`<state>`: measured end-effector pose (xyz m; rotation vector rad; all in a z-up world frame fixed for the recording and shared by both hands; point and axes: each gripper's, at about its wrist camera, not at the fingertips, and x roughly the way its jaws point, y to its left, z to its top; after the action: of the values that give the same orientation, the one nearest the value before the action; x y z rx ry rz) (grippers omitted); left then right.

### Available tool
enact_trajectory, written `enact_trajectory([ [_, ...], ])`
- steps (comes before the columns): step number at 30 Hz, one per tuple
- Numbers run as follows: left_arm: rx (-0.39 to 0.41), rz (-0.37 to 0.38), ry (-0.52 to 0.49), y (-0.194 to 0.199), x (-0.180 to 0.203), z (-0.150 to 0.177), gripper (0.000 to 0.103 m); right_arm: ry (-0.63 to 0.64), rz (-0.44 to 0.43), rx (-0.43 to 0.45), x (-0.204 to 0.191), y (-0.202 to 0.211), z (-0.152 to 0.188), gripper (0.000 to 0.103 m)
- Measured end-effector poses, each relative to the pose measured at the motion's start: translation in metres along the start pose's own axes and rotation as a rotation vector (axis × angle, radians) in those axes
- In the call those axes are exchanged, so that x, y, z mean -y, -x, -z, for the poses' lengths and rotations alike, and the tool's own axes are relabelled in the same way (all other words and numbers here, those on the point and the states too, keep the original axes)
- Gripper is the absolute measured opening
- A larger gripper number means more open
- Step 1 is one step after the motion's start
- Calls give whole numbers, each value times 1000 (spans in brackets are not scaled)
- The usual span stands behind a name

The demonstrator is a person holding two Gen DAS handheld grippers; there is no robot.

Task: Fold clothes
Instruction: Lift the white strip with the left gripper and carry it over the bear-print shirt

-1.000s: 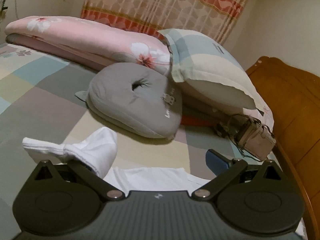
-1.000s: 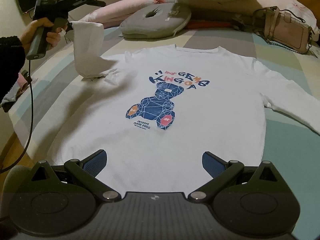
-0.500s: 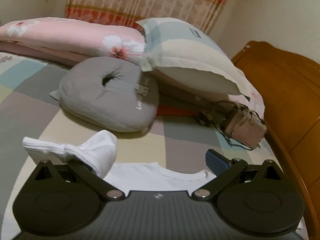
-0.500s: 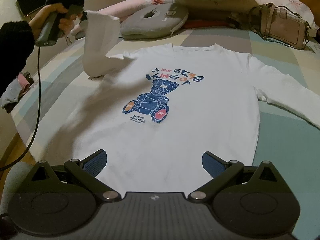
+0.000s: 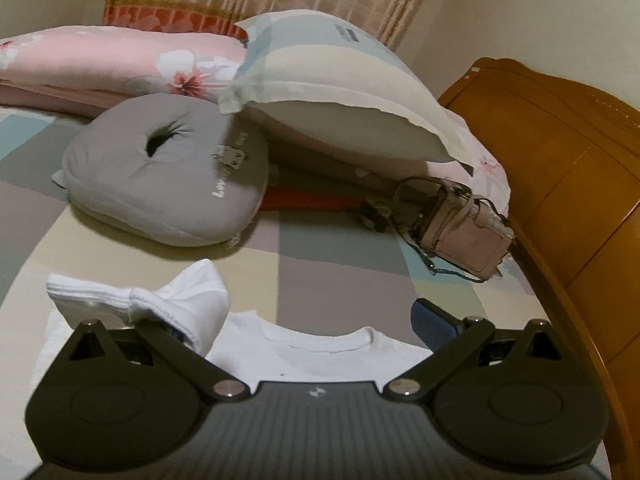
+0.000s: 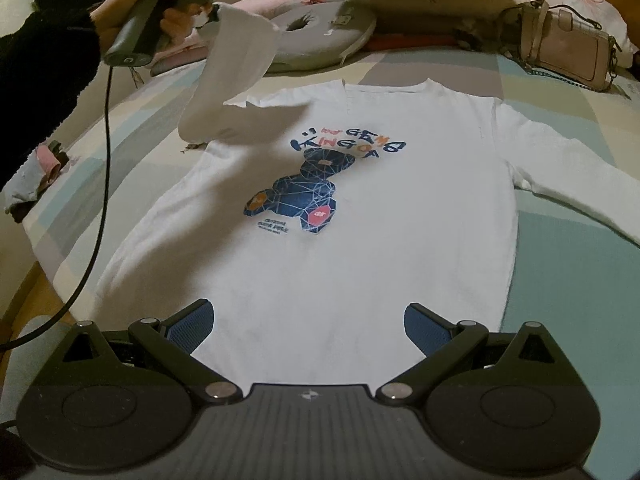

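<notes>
Shirt's right sleeve point(image 6: 580, 196) runs off frame edge.

Printed above the blue bear on the white long-sleeved shirt point(image 6: 360, 208) — "KING" (rest blurred). On the grey round cushion point(image 5: 160, 176) — white lettering, apparently "Love".

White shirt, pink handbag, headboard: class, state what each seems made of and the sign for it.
White shirt: soft matte knit, probably cotton; it drapes limply, ribbed cuff.
Pink handbag: smooth leather or imitation, slight sheen, metal chain.
Headboard: varnished wood, glossy orange-brown with panel grooves.
</notes>
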<state>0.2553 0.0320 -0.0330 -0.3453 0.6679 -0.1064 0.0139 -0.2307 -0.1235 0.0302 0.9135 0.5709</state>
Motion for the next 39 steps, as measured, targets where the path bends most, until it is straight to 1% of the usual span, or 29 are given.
enact_trajectory([
  [5, 0, 13, -14, -11, 18, 12, 101, 0, 6, 14, 2, 4, 1, 103],
  [11, 23, 1, -68, -25, 42, 36, 101, -11, 28, 7, 10, 9, 5, 103],
  [17, 39, -9, -93, -46, 68, 57, 101, -16, 38, 2, 20, 18, 10, 103],
  [20, 40, -24, -134, -59, 83, 68, 101, -26, 43, -3, 25, 22, 12, 103],
  [29, 5, -15, -216, -91, 116, 88, 101, -93, 36, -1, 41, 30, 21, 103],
  [34, -14, -12, -228, -100, 122, 97, 101, -113, 36, -6, 45, 27, 19, 103],
  [39, -30, -14, -265, -109, 131, 108, 101, -105, 41, -9, 44, 27, 18, 103],
])
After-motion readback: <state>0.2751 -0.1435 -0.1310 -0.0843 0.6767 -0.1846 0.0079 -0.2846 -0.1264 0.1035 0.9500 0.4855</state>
